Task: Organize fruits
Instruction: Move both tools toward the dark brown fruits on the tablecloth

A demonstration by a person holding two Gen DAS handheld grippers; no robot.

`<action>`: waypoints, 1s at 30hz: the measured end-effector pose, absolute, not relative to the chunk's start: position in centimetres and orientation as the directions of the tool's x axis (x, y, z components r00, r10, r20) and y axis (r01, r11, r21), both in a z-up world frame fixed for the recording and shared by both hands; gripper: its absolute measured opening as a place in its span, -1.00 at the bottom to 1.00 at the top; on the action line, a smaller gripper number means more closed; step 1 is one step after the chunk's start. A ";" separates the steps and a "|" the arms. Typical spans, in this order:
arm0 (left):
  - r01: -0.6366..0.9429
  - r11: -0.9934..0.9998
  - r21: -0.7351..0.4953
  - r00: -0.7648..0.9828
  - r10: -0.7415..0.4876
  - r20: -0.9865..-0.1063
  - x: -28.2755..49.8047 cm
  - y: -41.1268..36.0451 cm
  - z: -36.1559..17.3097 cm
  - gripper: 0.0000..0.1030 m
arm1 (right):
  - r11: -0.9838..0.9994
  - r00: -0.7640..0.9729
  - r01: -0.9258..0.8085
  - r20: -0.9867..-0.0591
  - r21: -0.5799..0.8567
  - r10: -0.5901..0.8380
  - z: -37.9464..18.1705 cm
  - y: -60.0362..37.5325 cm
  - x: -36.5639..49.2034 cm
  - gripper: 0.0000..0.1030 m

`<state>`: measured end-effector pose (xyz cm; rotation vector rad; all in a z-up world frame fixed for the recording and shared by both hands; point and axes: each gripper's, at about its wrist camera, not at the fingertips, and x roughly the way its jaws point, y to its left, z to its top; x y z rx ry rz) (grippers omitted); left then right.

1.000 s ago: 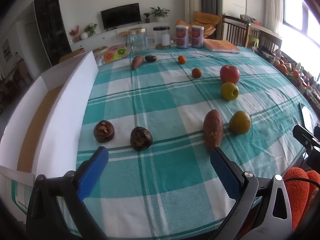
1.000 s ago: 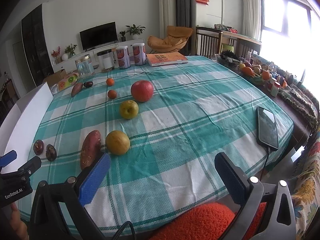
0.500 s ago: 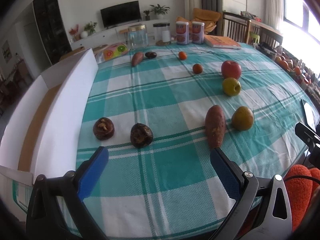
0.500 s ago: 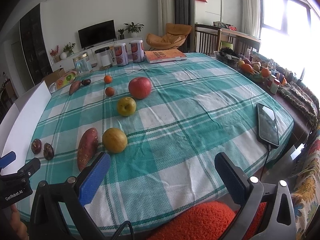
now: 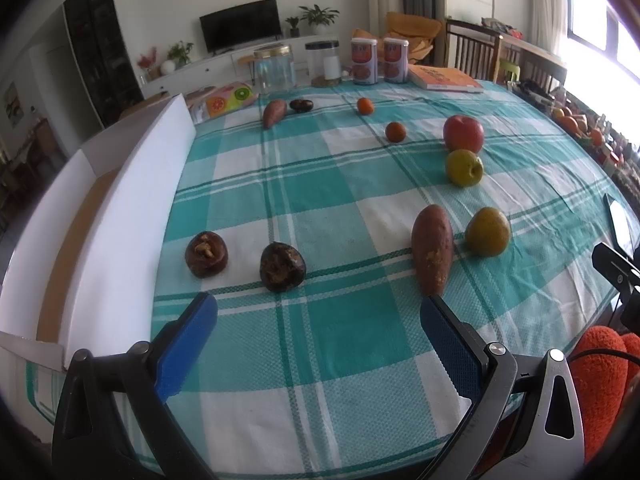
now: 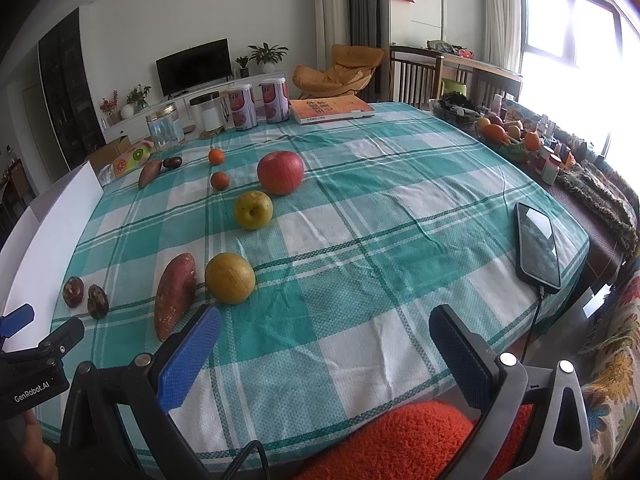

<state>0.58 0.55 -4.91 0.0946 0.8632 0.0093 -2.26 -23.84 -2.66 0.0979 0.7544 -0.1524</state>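
Covering the whole table, a teal-and-white checked tablecloth [image 6: 400, 208] carries everything. White cardboard box [image 5: 120, 216] along the table's left edge, open top, brown floor showing, nothing visible inside; its near end is cut off by the frame. Orange book [image 6: 331, 109] at the far edge, two red-labelled cans [image 6: 258, 105] left of it, then a dark-lidded jar [image 6: 206, 116] with contents hard to make out and a clear glass jar [image 6: 164, 128] that looks empty. Phone [image 6: 537, 247] near the right edge, cable plugged in at its near end. A fruit basket [image 6: 506, 136] past the right edge, contents too small to sort.

Fruits lie loose on the cloth: red apple [image 6: 280, 172] mid-table, yellow-green apple [image 6: 253, 210] just in front of it, brownish-yellow pear [image 6: 230, 278] nearer, big sweet potato [image 6: 175, 294] just beside the pear. Small sweet potato [image 5: 274, 113] and a dark fruit [image 5: 301, 105] close together toward the far left corner. Two small oranges [image 5: 395, 132] sit apart, far centre. Two dark shrivelled fruits [image 5: 244, 260] near the box wall, kind unclear.

Left gripper [image 5: 318, 312] jaws wide apart, empty, hovering over the near edge, the shrivelled fruits and the big sweet potato just ahead. Right gripper [image 6: 325, 322] also spread wide, empty, above the near edge, with the pear and big sweet potato in front of its left finger. Orange fuzzy fabric [image 6: 400, 436] blocks the bottom of the view.
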 end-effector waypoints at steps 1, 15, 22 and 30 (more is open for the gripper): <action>0.029 0.996 0.087 0.648 0.047 -0.760 0.6 0.6 -5.0 0.98 | 0.984 0.718 0.172 -0.689 0.033 -0.103 -2.7 -23.8 -2.3 1.00; 0.025 0.995 0.093 0.628 0.056 -0.776 0.9 0.7 -5.6 0.98 | 0.984 0.715 0.172 -0.692 0.037 -0.099 -2.9 -23.9 -2.2 1.00; 0.026 0.995 0.096 0.615 0.059 -0.786 1.0 0.6 -6.0 0.98 | 0.984 0.718 0.171 -0.690 0.040 -0.096 -3.3 -23.8 -2.2 1.00; 0.028 0.995 0.101 0.604 0.064 -0.795 1.2 0.5 -6.4 0.98 | 0.985 0.711 0.168 -0.697 0.037 -0.095 -3.7 -23.6 -2.2 1.00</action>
